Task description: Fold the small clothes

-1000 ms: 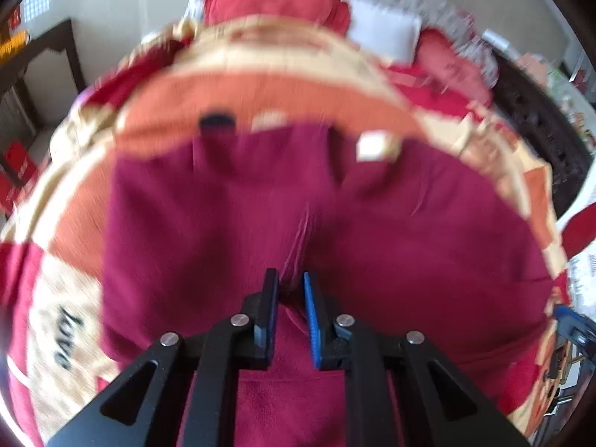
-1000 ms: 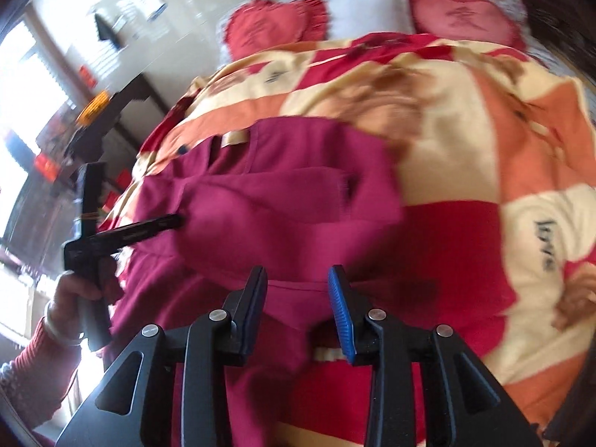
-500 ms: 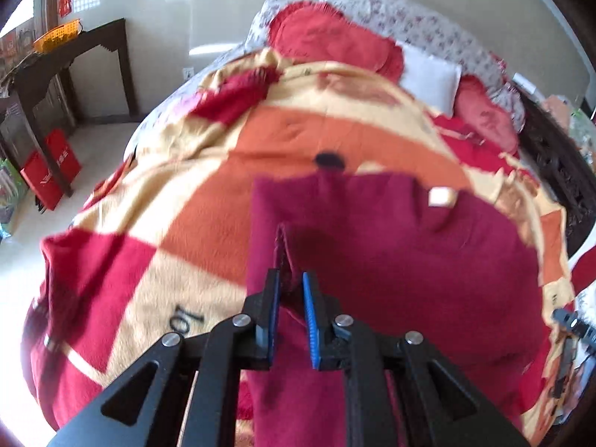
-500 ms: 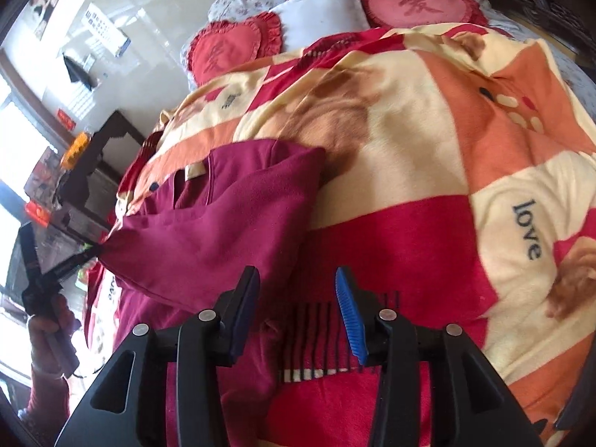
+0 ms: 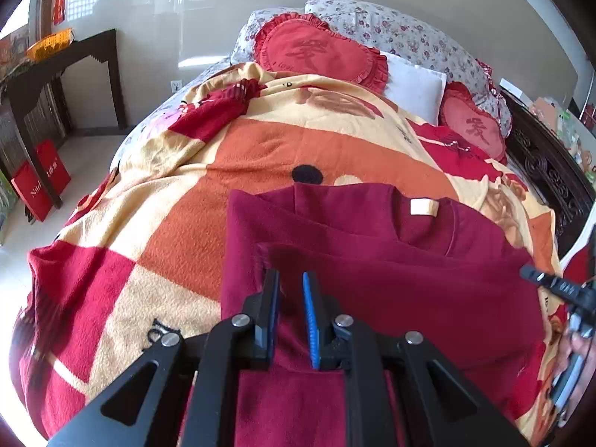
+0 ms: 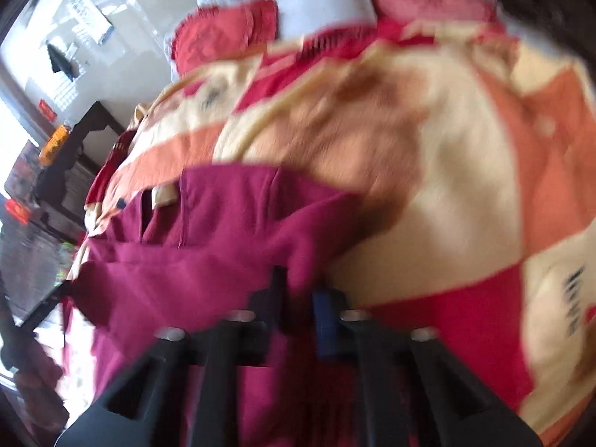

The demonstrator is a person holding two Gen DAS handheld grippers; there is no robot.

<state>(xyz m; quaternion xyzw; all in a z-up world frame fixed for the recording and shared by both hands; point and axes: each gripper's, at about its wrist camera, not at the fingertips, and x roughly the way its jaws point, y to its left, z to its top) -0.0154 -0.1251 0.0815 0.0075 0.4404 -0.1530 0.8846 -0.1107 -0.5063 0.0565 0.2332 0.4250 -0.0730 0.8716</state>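
A maroon long-sleeved top (image 5: pixel 391 290) lies on the patterned blanket (image 5: pixel 178 201), neck label (image 5: pixel 422 206) toward the pillows, with a fold of cloth laid across its body. My left gripper (image 5: pixel 290 283) is shut on the fold's left edge and holds it just above the top. In the blurred right wrist view the same top (image 6: pixel 223 246) lies left of centre. My right gripper (image 6: pixel 300 283) has its jaws narrowed around the top's right edge. The right gripper also shows at the right edge of the left wrist view (image 5: pixel 551 283).
Red heart cushions (image 5: pixel 316 52) and a white pillow (image 5: pixel 413 85) lie at the head of the bed. A dark side table (image 5: pixel 56 63) with an orange basket stands at the left, red bags (image 5: pixel 41 182) on the floor. A carved dark bed frame (image 5: pixel 551 171) runs along the right.
My left gripper has carried the fold leftward and back, laying it across the top. My right gripper has closed from wide open and dropped onto the top's right edge.
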